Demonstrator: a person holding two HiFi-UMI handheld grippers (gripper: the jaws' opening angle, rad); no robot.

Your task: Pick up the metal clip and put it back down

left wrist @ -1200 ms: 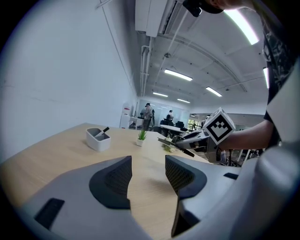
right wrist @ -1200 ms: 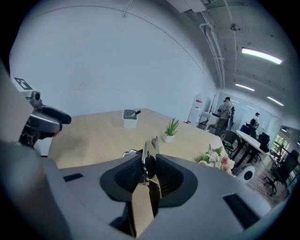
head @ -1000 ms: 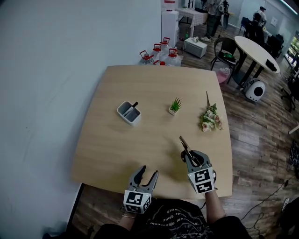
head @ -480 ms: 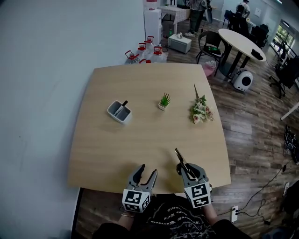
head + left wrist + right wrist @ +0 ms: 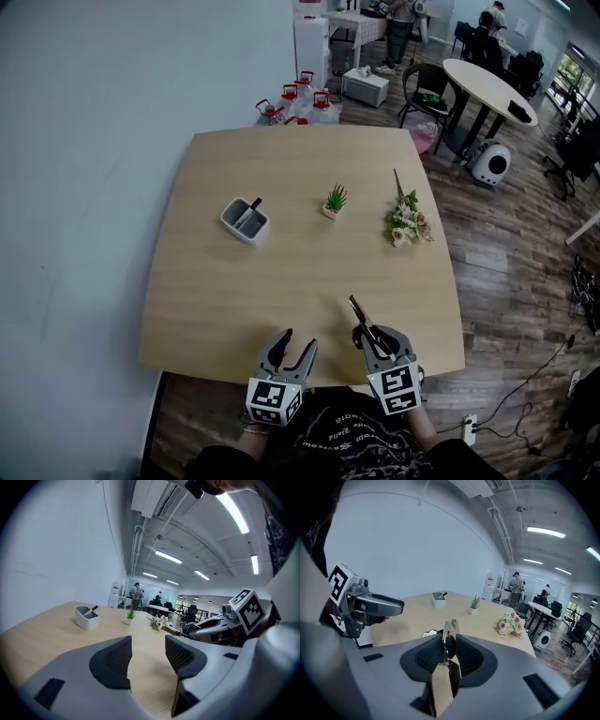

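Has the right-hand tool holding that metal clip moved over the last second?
Yes. The right tool, shut on the metal clip, has drawn back toward the near edge of the table, closer to the person.

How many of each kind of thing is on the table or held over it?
Grey box: 1
Pen in the box: 1
Little potted plant: 1
Bunch of flowers: 1
Metal clip, held in the right gripper: 1
Total: 5
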